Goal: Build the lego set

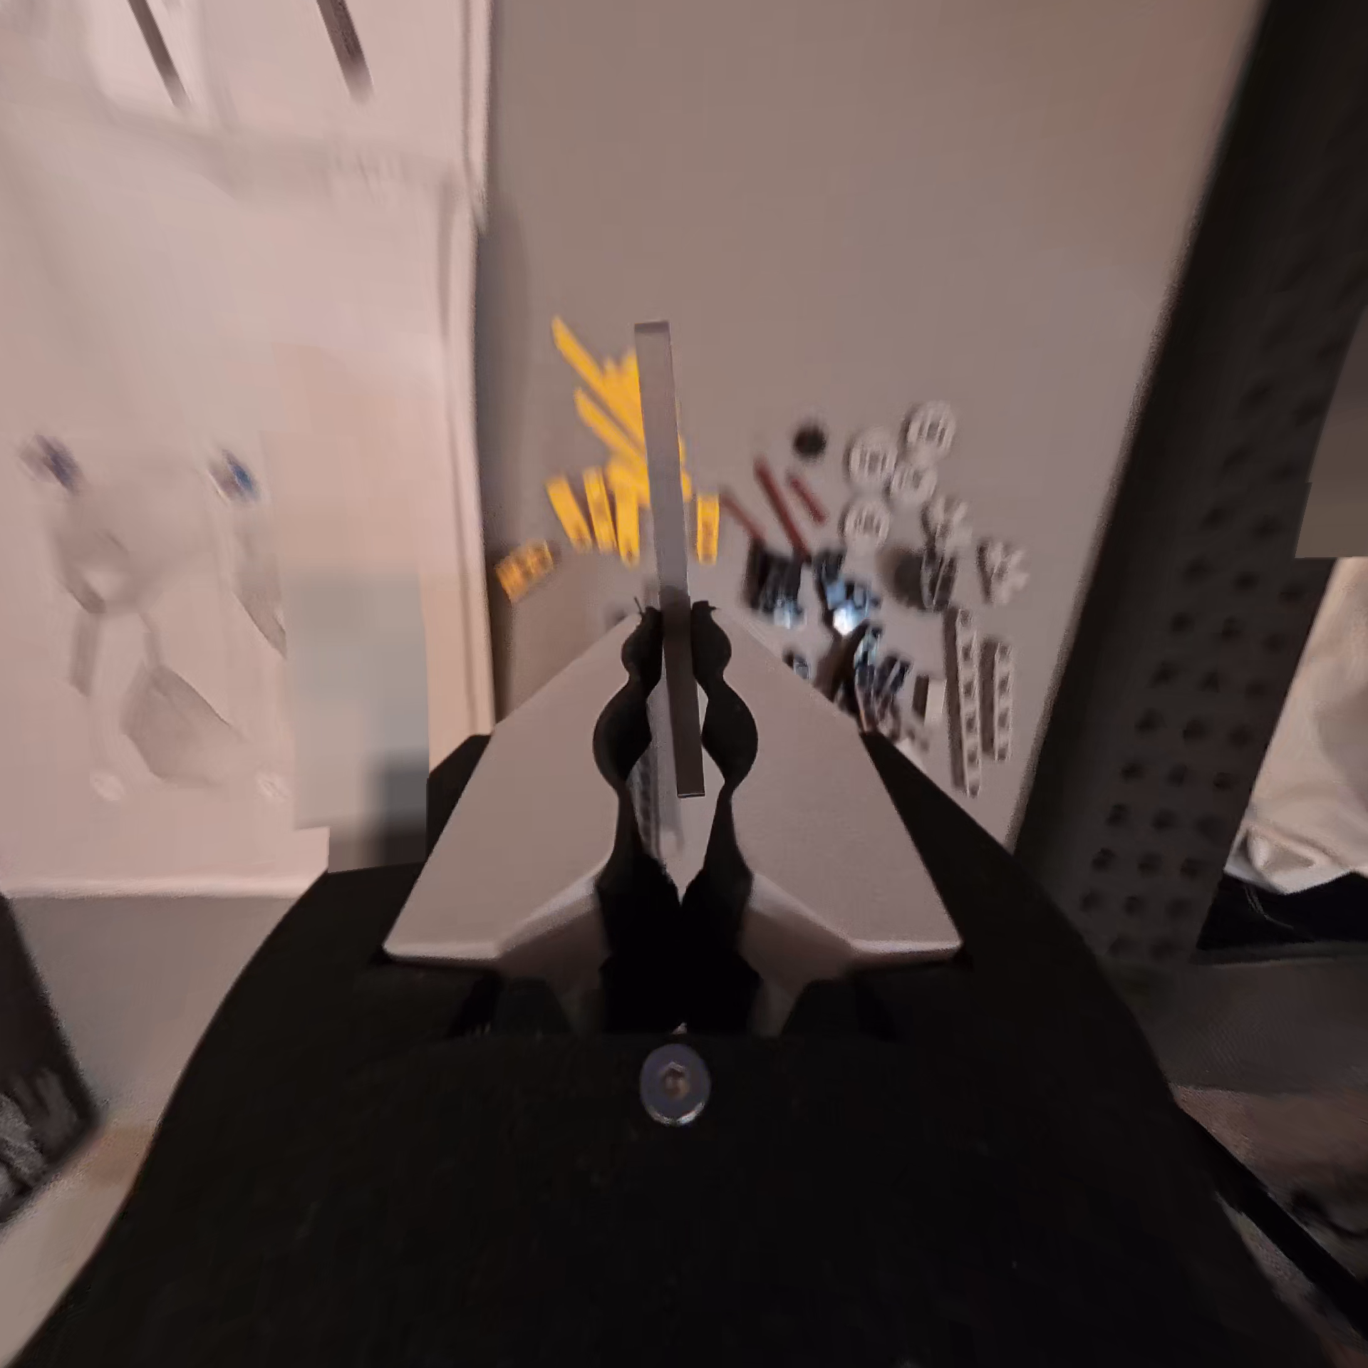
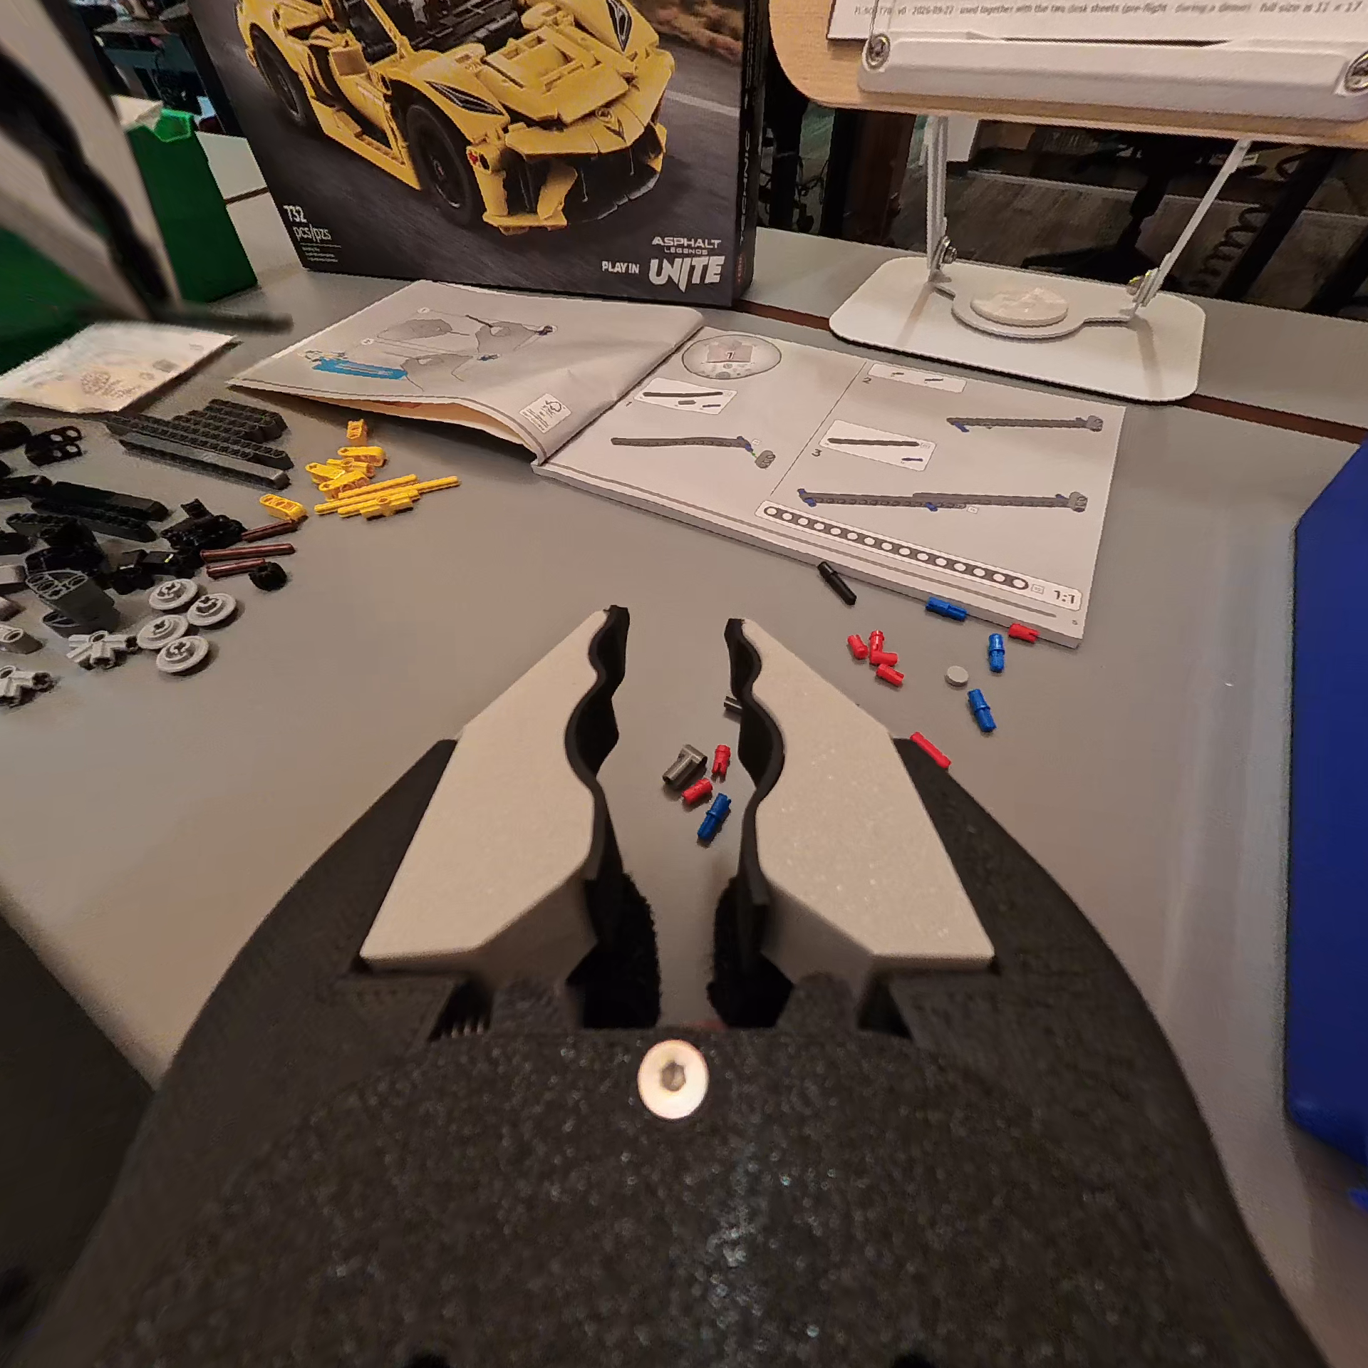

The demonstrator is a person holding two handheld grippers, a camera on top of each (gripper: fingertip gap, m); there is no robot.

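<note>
Grey beam in left jaws: a long grey flat lego beam (image 1: 670, 533) is clamped edge-on between the black wavy pads of the left gripper (image 1: 675, 608); it sticks out past the fingertips and also runs back between the fingers.
Left view: strongly blurred; behind the beam, on the grey table (image 1: 851, 244), lie yellow lego parts (image 1: 614, 459), dark red axles (image 1: 773, 500), round grey discs (image 1: 892, 474) and black pieces (image 1: 829, 592).
Right jaws: the right gripper (image 2: 677, 616) holds nothing; its jaws stand apart above the table.
Between the right fingers: on the table lie a small grey connector (image 2: 682, 765), two red pins (image 2: 708, 773) and one blue pin (image 2: 713, 816).
To the right: more loose red and blue pins (image 2: 933, 662) and a small grey round stud (image 2: 956, 674), near the edge of the open instruction booklet (image 2: 740, 437).
One black pin (image 2: 836, 582): it rests against the lower edge of the booklet.
To the left: black beams (image 2: 200, 437), yellow parts, dark red axles and grey discs, sorted in groups.
Behind: the set's box with a yellow car picture (image 2: 503, 141), a white stand (image 2: 1021, 326), a green container (image 2: 189, 200).
Far right: a blue bin (image 2: 1332, 851) at the table's edge.
</note>
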